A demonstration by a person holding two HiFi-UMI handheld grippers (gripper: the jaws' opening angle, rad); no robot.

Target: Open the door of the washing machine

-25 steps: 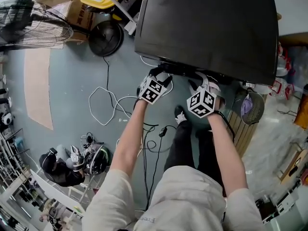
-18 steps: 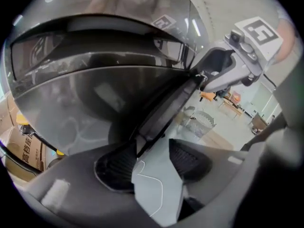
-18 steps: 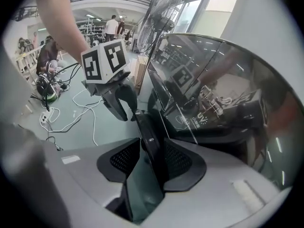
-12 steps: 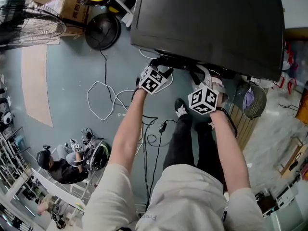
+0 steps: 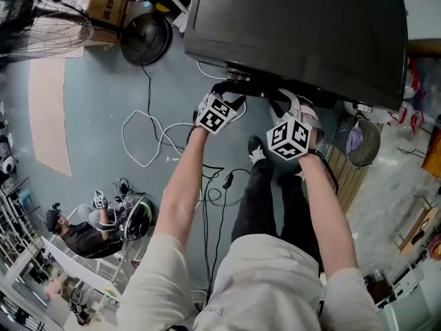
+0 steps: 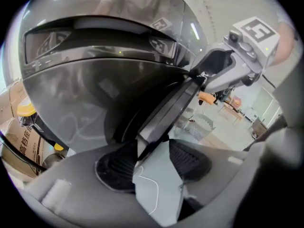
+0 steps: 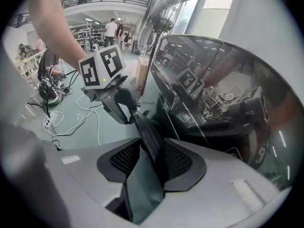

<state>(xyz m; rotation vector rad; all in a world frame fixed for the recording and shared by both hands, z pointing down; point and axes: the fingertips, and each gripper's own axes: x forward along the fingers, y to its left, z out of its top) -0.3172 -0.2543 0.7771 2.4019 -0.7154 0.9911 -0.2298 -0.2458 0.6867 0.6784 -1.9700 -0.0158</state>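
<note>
The washing machine (image 5: 296,26) fills the top of the head view as a black block seen from above. Its door (image 7: 149,141) stands ajar along the lower edge of that block, and its rim runs edge-on up the middle of both gripper views. The right gripper (image 7: 152,161) is clamped on that rim, with a ribbed pad pressed on either side. The left gripper (image 6: 152,164) straddles the same rim further along with its jaws wide. The rim lies against one pad, but floor shows between it and the other pad (image 6: 190,158), so this gripper has no hold.

The likeliest trouble is a slip. With only one gripper biting, the whole pull rests on a narrow pinch on a smooth, curved rim. A tug that leaves the hinge's arc could twist the rim out of the pads and let the door swing back.

The person's shoe (image 5: 257,158) is on the floor just below the door in the head view, so a wider swing may knock the leg. Loose cables (image 5: 148,140) lie at centre left, near enough to snag a backward step.
</note>
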